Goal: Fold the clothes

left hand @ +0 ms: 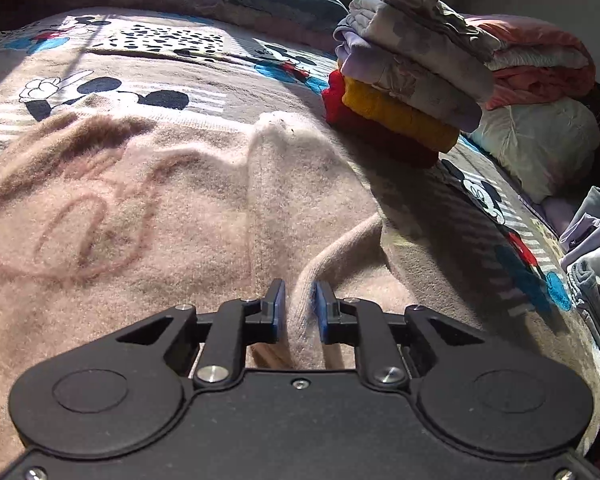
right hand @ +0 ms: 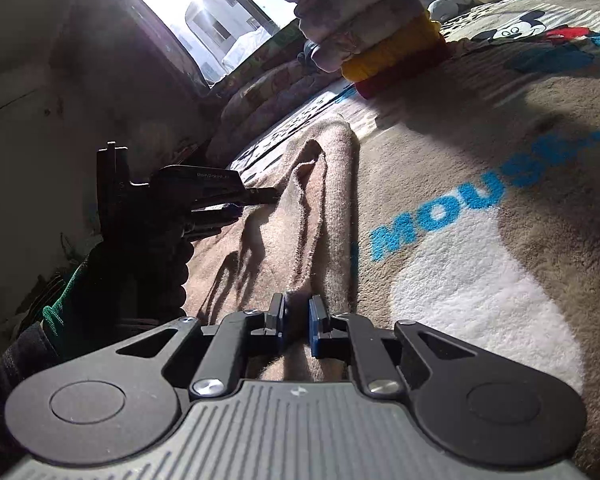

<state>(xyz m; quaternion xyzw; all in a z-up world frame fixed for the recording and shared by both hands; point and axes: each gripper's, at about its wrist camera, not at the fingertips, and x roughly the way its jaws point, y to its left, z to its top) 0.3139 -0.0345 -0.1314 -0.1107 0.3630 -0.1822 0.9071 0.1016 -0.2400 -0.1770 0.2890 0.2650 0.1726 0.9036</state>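
Observation:
A fuzzy pale pink sweater (left hand: pixel 148 208) lies spread on the cartoon-print blanket (left hand: pixel 172 64). My left gripper (left hand: pixel 298 300) is shut on a raised fold of the sweater, which runs up between its blue pads. In the right wrist view the same sweater (right hand: pixel 300 216) lies in long folds, and my right gripper (right hand: pixel 298 312) is shut on its near edge. Further left in that view the left gripper (right hand: pixel 256 204) pinches the sweater's other side, held by a hand in a dark glove with a green cuff (right hand: pixel 54 320).
A stack of folded clothes (left hand: pixel 404 80), red and yellow at the bottom, stands on the blanket to the right. Behind it lie pink bedding (left hand: pixel 540 60) and a white bundle (left hand: pixel 540 144). More folded grey garments (left hand: pixel 596 264) sit at the right edge. A window (right hand: pixel 228 8) is behind.

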